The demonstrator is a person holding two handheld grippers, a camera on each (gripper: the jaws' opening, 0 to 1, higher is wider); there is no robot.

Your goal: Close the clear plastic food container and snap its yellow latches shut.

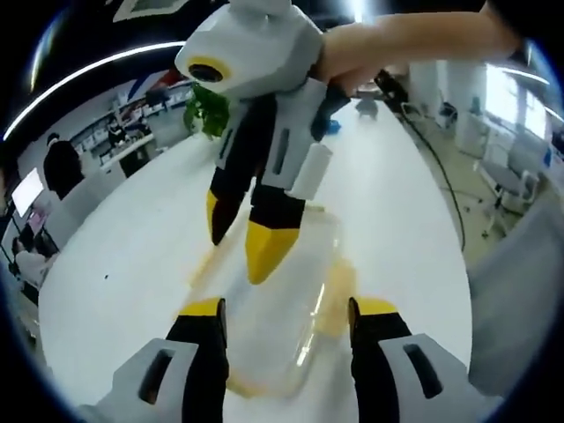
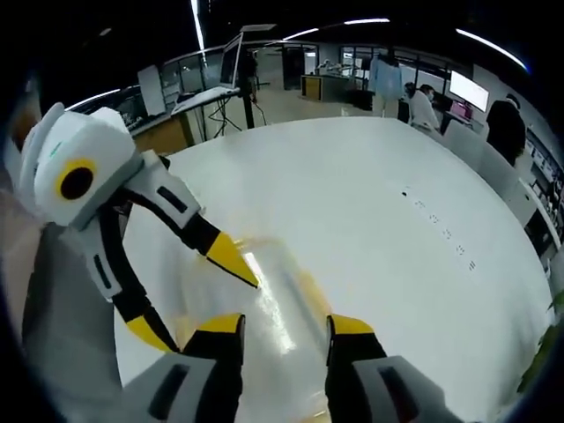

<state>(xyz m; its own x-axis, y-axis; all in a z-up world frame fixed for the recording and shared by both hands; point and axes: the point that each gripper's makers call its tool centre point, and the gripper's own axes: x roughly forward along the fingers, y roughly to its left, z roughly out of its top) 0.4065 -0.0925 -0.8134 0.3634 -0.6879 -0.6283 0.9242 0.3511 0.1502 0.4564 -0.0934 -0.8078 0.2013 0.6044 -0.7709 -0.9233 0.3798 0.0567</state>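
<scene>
Open-plan office or lab hall: long white table [image 2: 370, 203], lit monitors [image 2: 467, 90] on side desks, seated people [image 2: 421, 107], strip ceiling lights [image 2: 366, 21], glass partitions, potted green plant [image 1: 208, 109].
</scene>
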